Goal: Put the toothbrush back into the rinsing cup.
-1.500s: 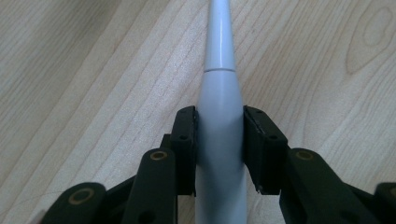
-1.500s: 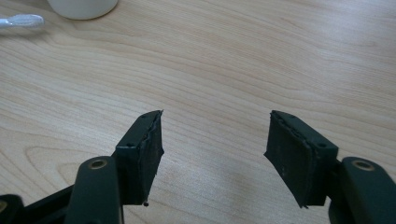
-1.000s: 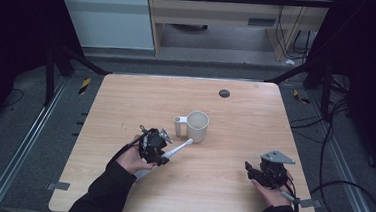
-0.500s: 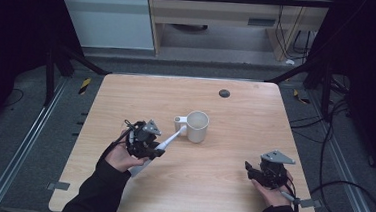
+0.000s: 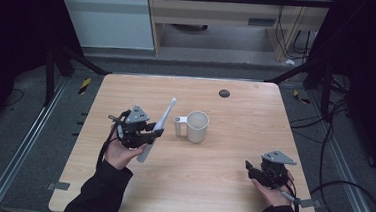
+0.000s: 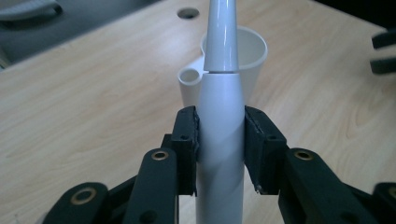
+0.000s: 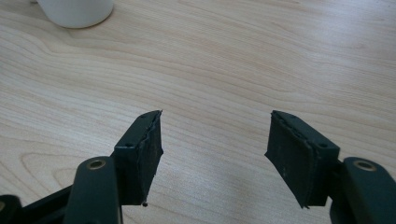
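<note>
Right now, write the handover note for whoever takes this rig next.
Left tool: shut on the white electric toothbrush, gripped at the handle, head tilted up and away from the person, left of the cup.
Right tool: open, holding nothing, low over the table near its right front corner.
White cup: upright mid-table, nothing visible inside, side holder toward the left tool.
Done: toothbrush picked up.
Left: probably stand it in the cup, then release.
</note>
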Action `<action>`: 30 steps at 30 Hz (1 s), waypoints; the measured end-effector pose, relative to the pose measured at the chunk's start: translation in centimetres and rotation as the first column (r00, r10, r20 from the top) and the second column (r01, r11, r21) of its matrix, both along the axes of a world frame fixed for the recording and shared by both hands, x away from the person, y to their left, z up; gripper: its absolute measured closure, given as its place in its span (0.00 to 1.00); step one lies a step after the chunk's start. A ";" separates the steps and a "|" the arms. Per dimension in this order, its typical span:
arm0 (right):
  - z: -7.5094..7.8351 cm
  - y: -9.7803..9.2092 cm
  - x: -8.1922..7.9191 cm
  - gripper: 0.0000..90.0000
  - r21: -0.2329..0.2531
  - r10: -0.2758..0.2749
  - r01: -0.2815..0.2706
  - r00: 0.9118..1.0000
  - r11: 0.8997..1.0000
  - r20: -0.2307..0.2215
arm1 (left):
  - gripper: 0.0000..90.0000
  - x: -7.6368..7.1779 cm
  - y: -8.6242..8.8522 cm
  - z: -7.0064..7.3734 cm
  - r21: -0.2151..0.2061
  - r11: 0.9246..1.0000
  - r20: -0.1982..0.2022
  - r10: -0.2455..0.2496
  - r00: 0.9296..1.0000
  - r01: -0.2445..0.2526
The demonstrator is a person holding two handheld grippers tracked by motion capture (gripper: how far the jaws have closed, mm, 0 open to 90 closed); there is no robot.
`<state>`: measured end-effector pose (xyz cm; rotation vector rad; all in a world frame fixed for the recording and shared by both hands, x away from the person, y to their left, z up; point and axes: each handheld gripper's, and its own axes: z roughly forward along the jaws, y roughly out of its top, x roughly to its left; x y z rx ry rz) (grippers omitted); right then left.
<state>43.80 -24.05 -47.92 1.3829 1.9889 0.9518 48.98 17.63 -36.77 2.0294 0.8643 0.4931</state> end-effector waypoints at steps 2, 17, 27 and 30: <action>0.0 0.0 0.0 0.39 -0.001 0.001 -0.001 1.000 1.000 0.000 | 0.74 0.2 0.1 0.3 -0.027 0.999 0.021 0.023 1.000 -0.022; -0.2 0.2 0.2 0.35 -0.003 0.002 -0.002 1.000 1.000 -0.019 | 0.74 2.5 -1.4 1.7 -0.192 0.977 0.122 0.113 0.986 -0.088; -0.2 0.2 0.3 0.34 -0.001 0.007 -0.007 1.000 1.000 -0.026 | 0.74 3.6 -3.2 2.6 -0.246 0.966 0.157 0.116 0.981 -0.075; -0.2 0.1 0.3 0.34 0.000 0.005 -0.005 1.000 1.000 -0.023 | 0.74 4.0 -4.0 3.0 -0.264 0.962 0.169 0.115 0.979 -0.068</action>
